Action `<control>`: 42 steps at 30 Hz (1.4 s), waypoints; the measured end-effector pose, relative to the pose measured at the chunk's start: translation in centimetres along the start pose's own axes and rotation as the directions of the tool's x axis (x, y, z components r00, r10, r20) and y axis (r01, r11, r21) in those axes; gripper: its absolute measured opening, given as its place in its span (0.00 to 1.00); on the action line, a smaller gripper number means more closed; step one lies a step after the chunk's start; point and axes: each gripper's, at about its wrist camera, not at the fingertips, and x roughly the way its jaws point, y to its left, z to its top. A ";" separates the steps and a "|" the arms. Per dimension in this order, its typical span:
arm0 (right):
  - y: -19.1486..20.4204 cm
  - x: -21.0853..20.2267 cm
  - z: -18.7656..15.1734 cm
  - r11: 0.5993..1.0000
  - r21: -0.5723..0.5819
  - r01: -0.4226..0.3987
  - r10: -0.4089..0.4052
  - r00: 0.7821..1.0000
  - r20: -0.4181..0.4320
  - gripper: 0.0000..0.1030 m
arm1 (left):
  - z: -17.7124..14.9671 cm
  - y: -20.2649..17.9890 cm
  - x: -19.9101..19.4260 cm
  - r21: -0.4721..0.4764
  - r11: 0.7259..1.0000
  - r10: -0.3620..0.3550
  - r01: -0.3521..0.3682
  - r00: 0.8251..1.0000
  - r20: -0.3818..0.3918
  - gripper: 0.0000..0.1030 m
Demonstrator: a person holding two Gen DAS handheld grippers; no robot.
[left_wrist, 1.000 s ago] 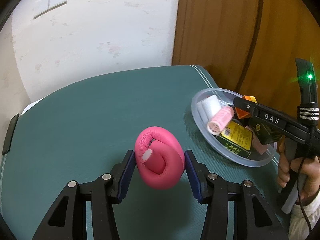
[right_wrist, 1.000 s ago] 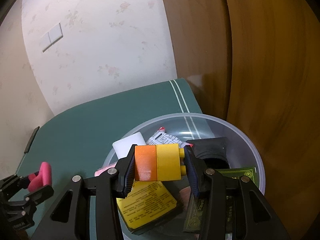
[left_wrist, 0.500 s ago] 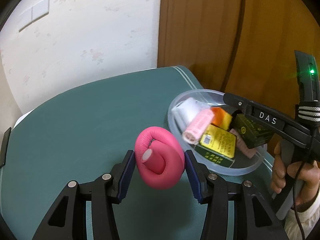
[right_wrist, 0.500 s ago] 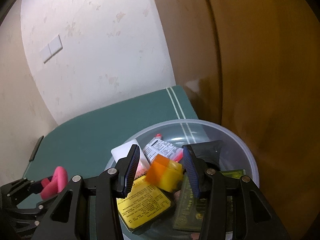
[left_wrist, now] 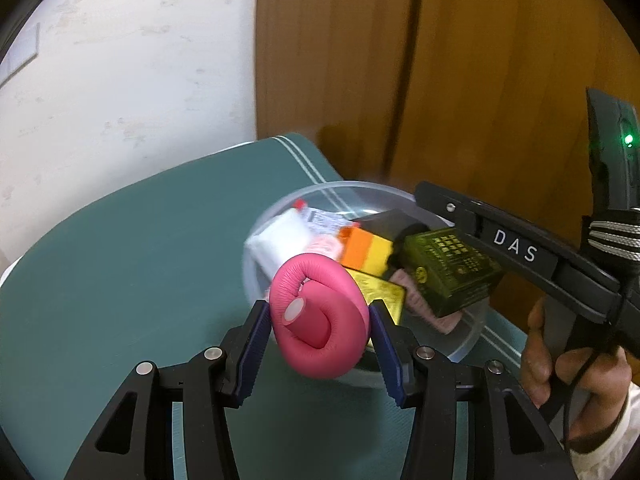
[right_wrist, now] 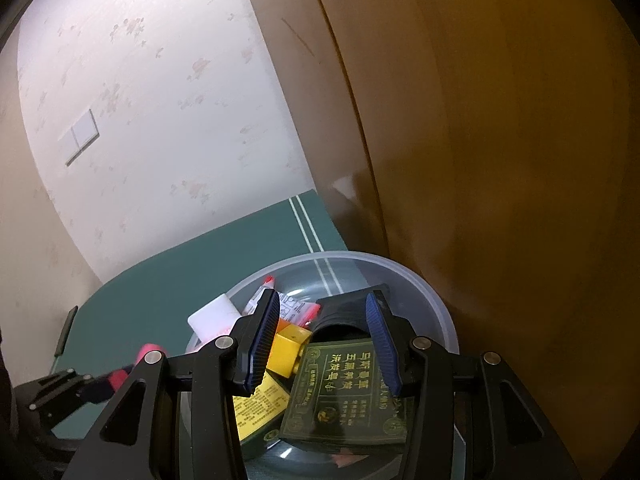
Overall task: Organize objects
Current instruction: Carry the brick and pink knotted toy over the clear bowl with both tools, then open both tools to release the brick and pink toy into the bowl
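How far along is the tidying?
Mostly done: the bowl already holds the orange-yellow block, green box, yellow box and white packets. The right gripper hangs open and empty above it. In hand: the left gripper holds the pink roll near the rim. Left: drop it in.

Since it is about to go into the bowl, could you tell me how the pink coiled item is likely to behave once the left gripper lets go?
The pink coil looks soft and padded, so it probably lands quietly. Its rounded shape may roll off the piled boxes in the clear bowl. The left gripper holds it squeezed; it may spring back slightly.
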 end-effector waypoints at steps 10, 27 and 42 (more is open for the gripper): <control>-0.1 0.0 0.0 1.000 0.008 -0.004 0.004 1.000 -0.003 0.46 | 0.9 -1.0 3.1 0.005 0.998 -0.059 0.060 0.997 -0.039 0.52; -0.3 -0.1 -0.1 1.000 0.011 0.009 -0.009 1.000 0.013 0.46 | 1.2 -0.5 2.1 -0.022 0.995 -0.096 0.096 0.995 0.006 0.81; -0.2 0.2 -0.3 1.000 0.002 0.025 -0.025 1.000 0.015 0.46 | 0.9 1.1 -1.6 -0.051 0.998 0.029 -0.025 0.997 0.077 0.99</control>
